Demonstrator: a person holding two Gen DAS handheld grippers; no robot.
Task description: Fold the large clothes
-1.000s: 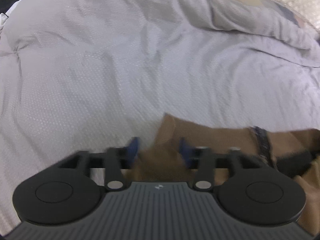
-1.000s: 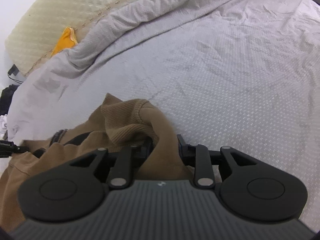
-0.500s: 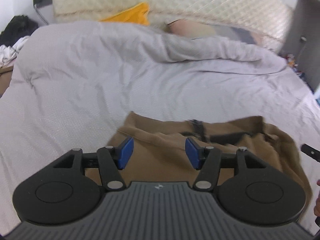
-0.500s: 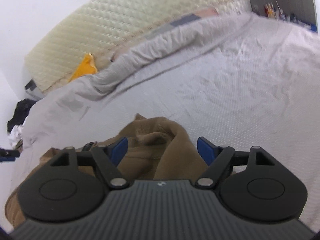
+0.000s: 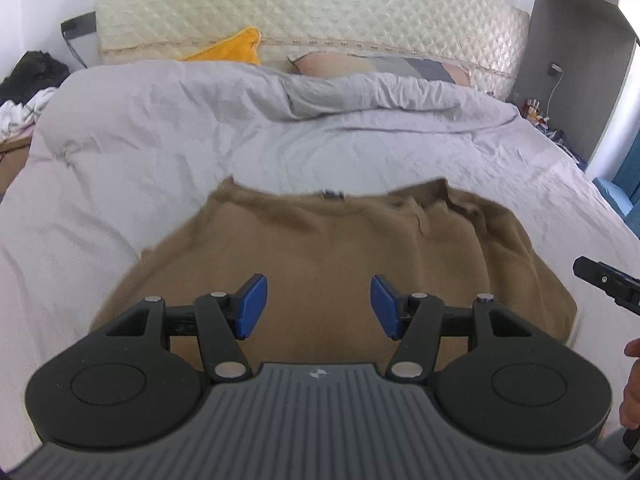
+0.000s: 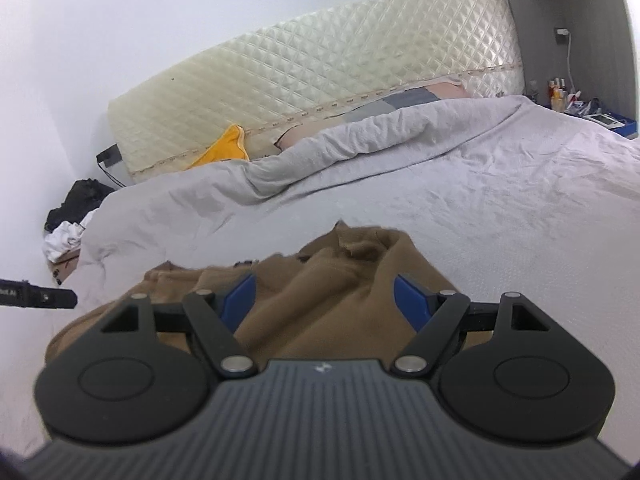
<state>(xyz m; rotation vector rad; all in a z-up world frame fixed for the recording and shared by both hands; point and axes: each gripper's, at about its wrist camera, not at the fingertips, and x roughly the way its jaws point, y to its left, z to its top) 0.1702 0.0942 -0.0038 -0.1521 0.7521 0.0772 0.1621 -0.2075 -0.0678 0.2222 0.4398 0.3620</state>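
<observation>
My left gripper (image 5: 318,306) has its jaws spread wide with nothing between the blue pads (image 5: 251,307); the brown garment (image 5: 340,264) lies on the bed below and ahead of them, not pinched. My right gripper (image 6: 325,302) is likewise parted wide and holds nothing, its pads (image 6: 410,303) standing either side of a bunched ridge of the same brown garment (image 6: 320,292) without closing on it.

From the left jaws, the garment spreads forward as a broad flat panel, its far edge running across just beyond the pads, with a small dark tag or trim (image 5: 333,195) at the middle of that edge. Off to the right of the jaws the cloth rumples into folds near its far right corner. From the right jaws, the cloth is heaped higher, rising to a peak straight ahead.

The grey quilt (image 5: 160,152) of the bed lies under the garment and stretches ahead of both jaws to a rolled fold (image 6: 360,140) of the same cover. Beyond that stands a cream quilted headboard (image 5: 320,8), with an orange cushion (image 5: 232,46) ahead-left and a patterned pillow (image 5: 380,64) ahead-right against it. Far left of my jaws, off the bed, sits a pile of dark and white clothes (image 6: 76,216). A grey cabinet (image 5: 576,60) stands far right.
</observation>
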